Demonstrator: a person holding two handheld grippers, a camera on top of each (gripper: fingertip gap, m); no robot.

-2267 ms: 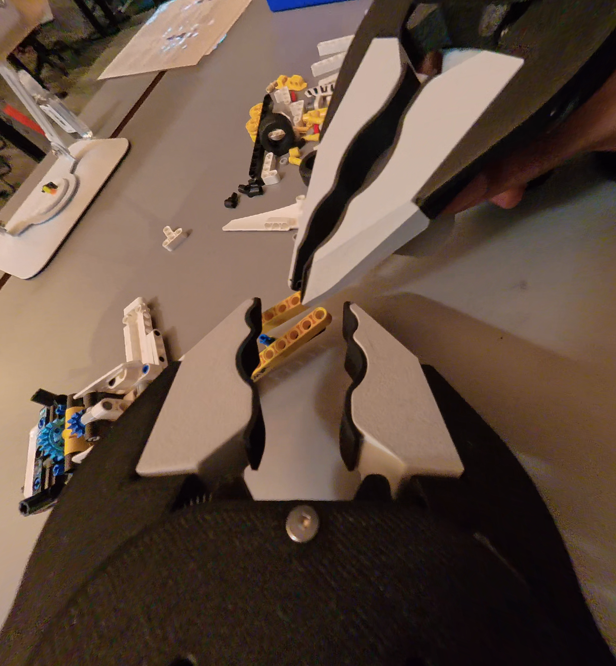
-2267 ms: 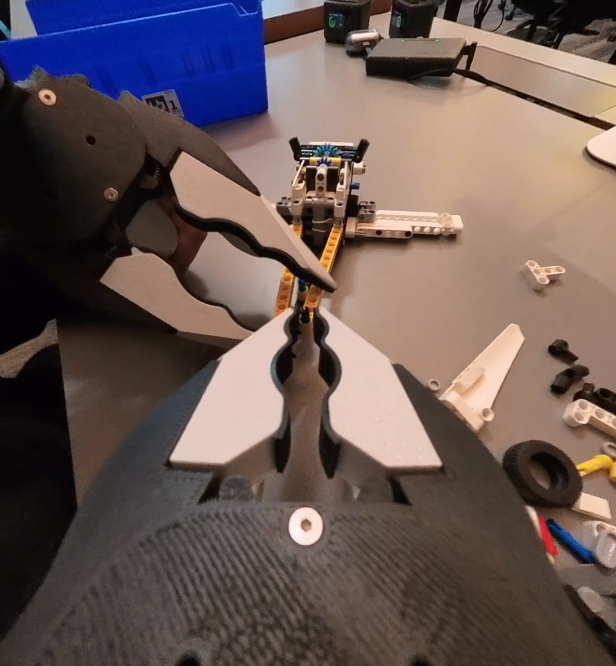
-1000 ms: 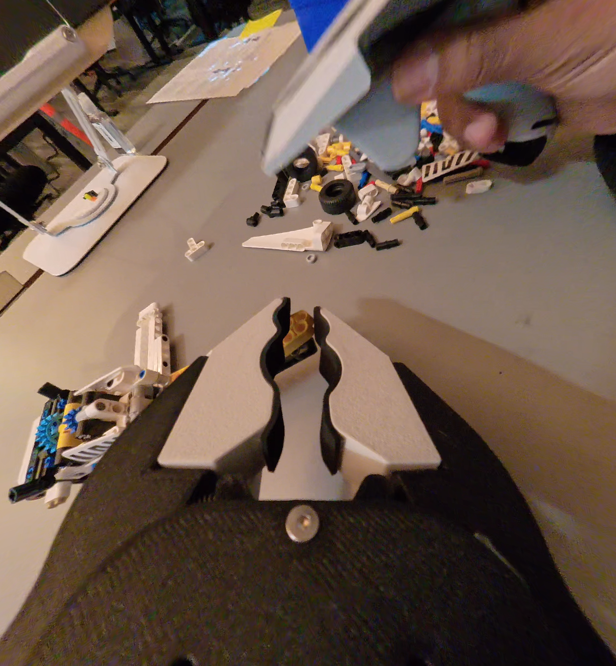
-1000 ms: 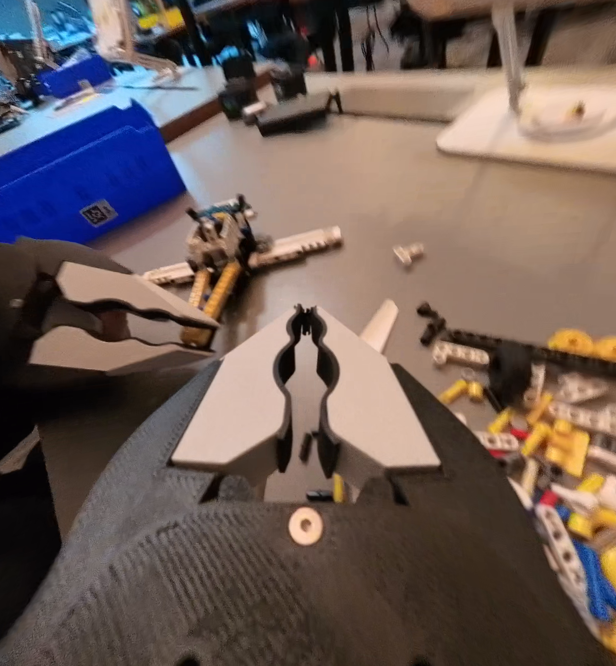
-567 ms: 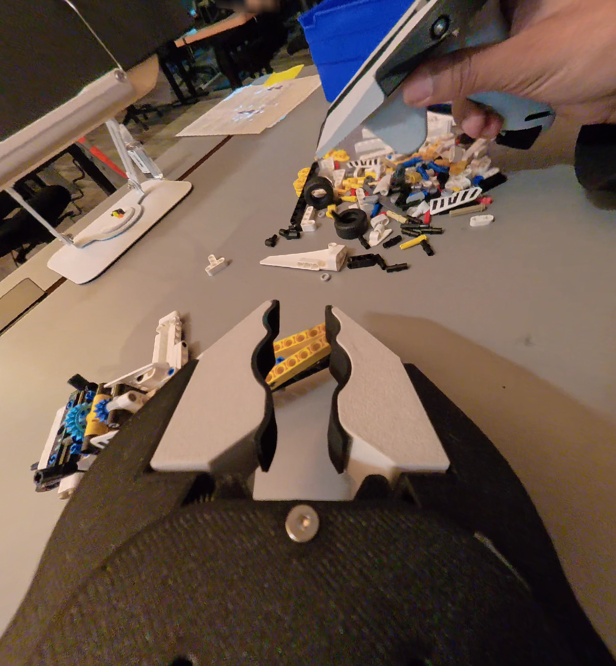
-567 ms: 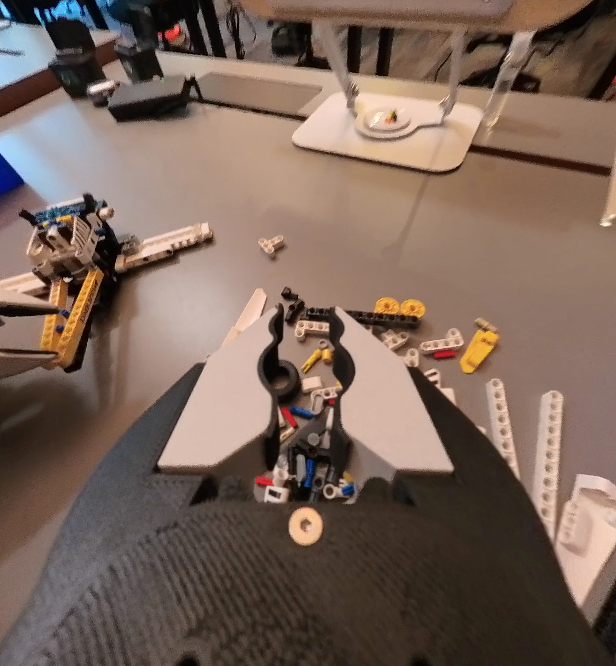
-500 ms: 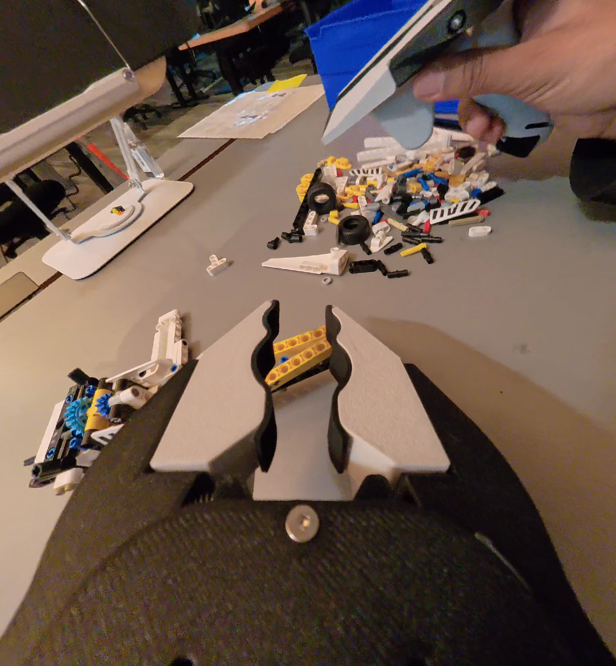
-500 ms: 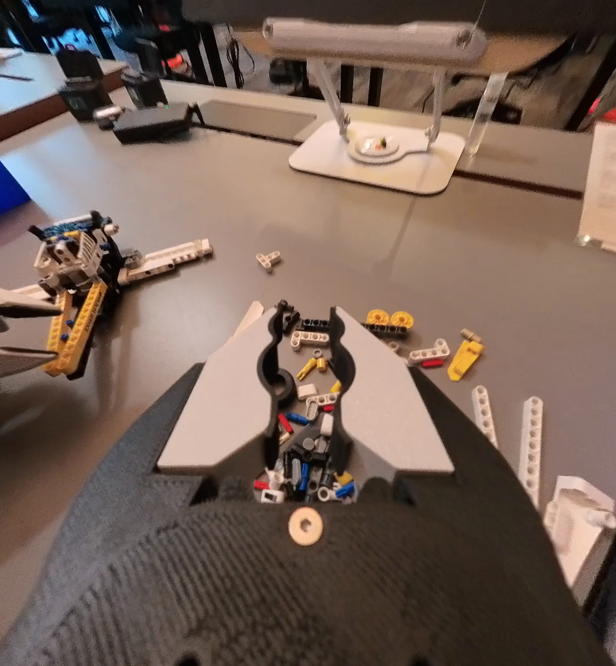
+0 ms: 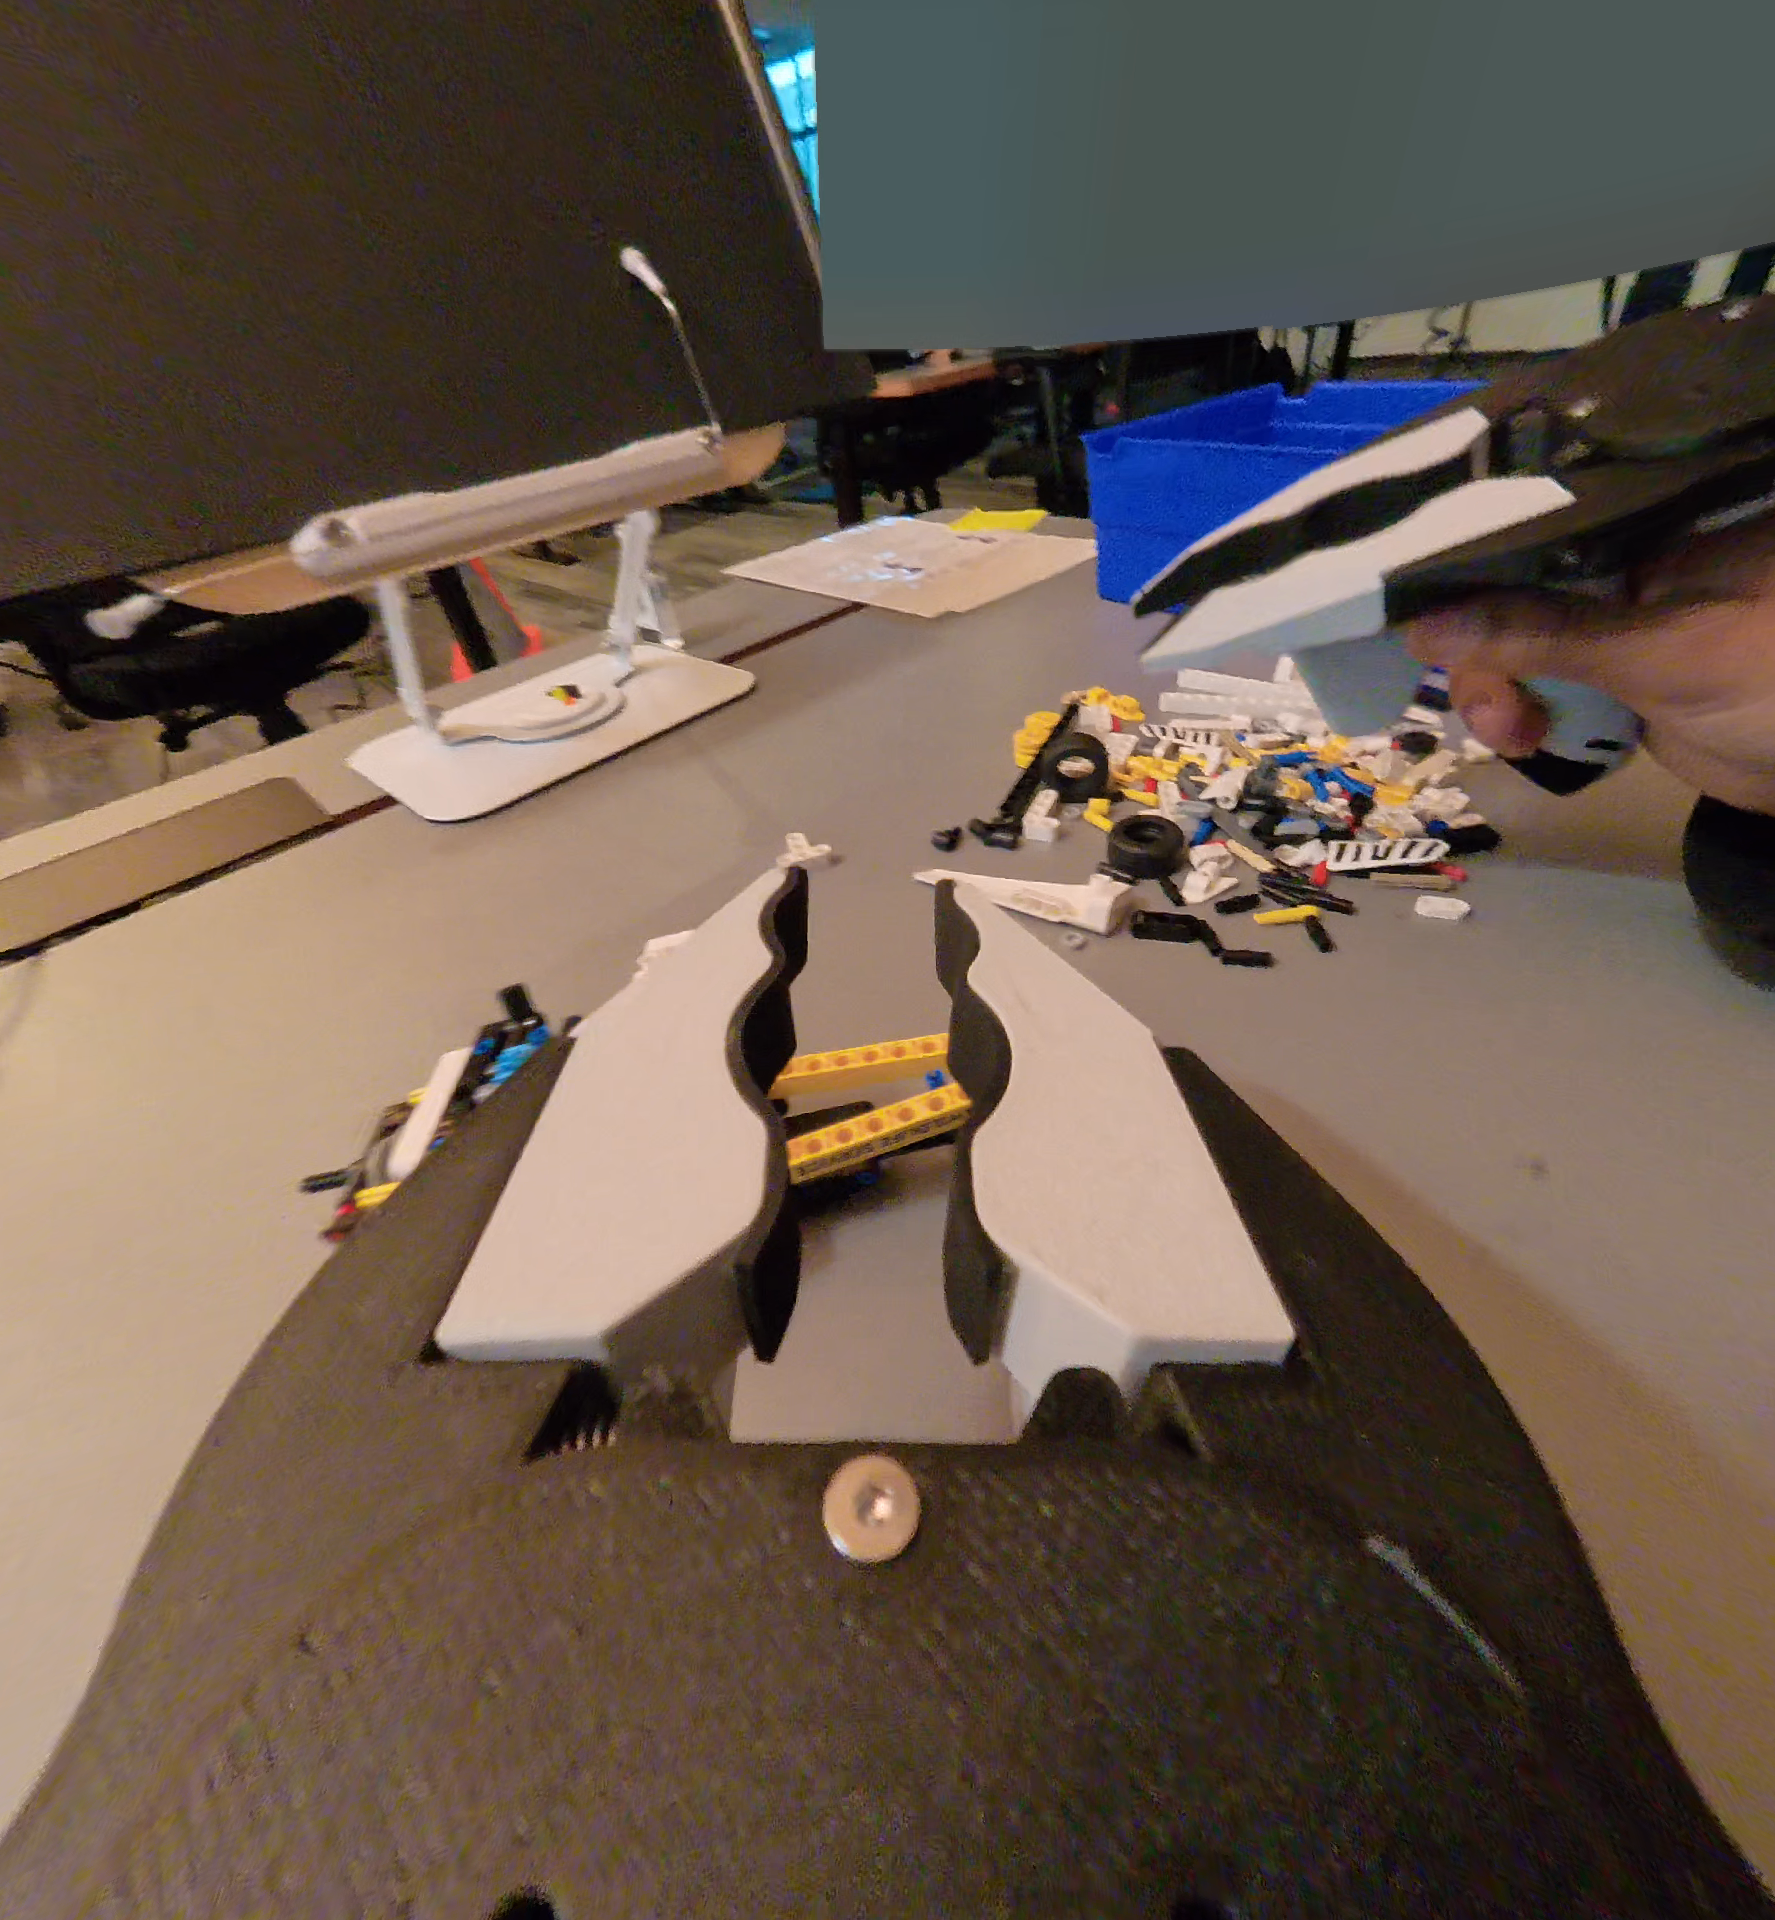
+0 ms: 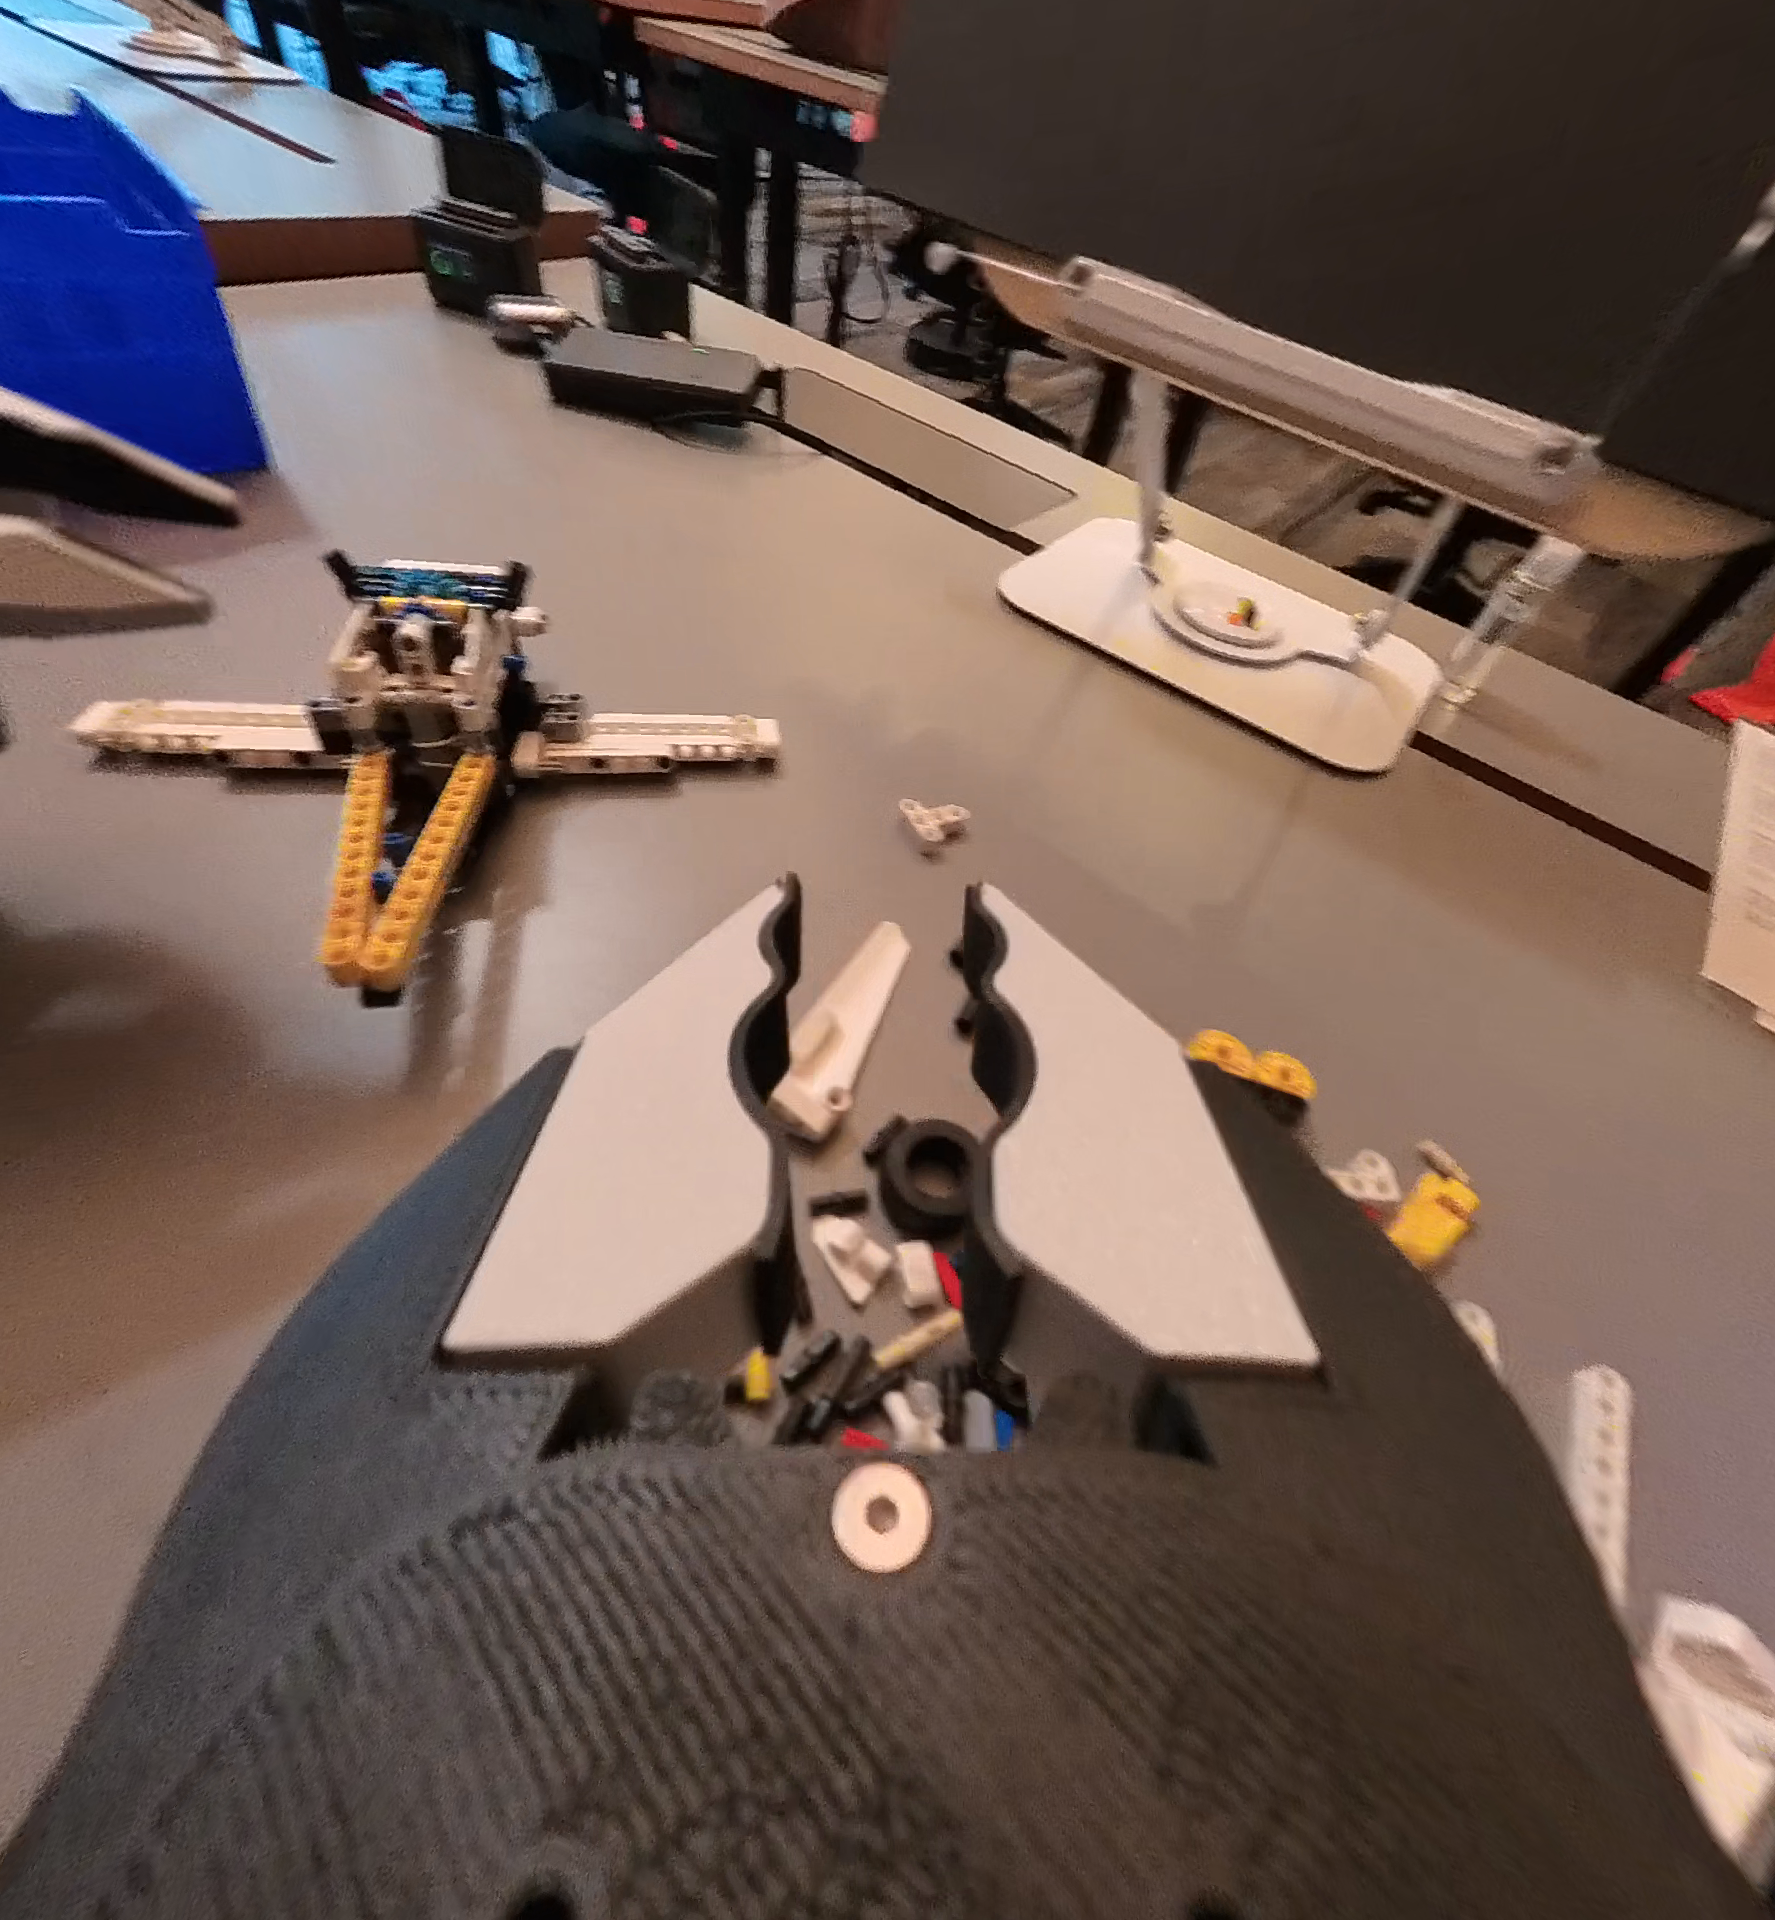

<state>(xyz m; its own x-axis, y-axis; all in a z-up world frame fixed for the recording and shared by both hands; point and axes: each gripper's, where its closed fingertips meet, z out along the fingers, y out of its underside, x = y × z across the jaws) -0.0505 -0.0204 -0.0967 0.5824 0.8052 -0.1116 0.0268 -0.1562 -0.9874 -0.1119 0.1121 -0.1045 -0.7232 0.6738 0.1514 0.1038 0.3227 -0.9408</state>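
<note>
Both grippers have swung up and away from the yellow-beamed model they were working on two seconds ago. The left gripper [image 9: 870,894] now hangs above it with its jaws apart and nothing pressed between the pads; the model's two yellow beams [image 9: 867,1091] show through the gap, lying on the grey table [image 9: 1485,1143] below, free of the fingers. Past the left fingertips sit a small white T-shaped connector [image 9: 805,850] and a white wing-shaped panel [image 9: 1039,896]; farther ahead and to the right spreads a loose heap of small building parts [image 9: 1278,790] with two black tyres among them.

The right gripper [image 10: 881,902], held in a person's hand [image 9: 1693,707], hovers over the near edge of that heap, its jaws likewise parted and gripping nothing. Seen between its fingers, down on the table, are the white wing-shaped panel [image 10: 847,1023], a black tyre [image 10: 930,1164] and assorted pins. Ahead and to the left of it rests the model [image 10: 415,717], white arms spread sideways and yellow beams pointing back toward the gripper. Beyond the fingertips lies the T-shaped connector [image 10: 933,821], and farther off stand a white monitor stand base [image 10: 1226,644], a blue bin [image 10: 72,291] at far left and a black power brick [image 10: 654,369].
</note>
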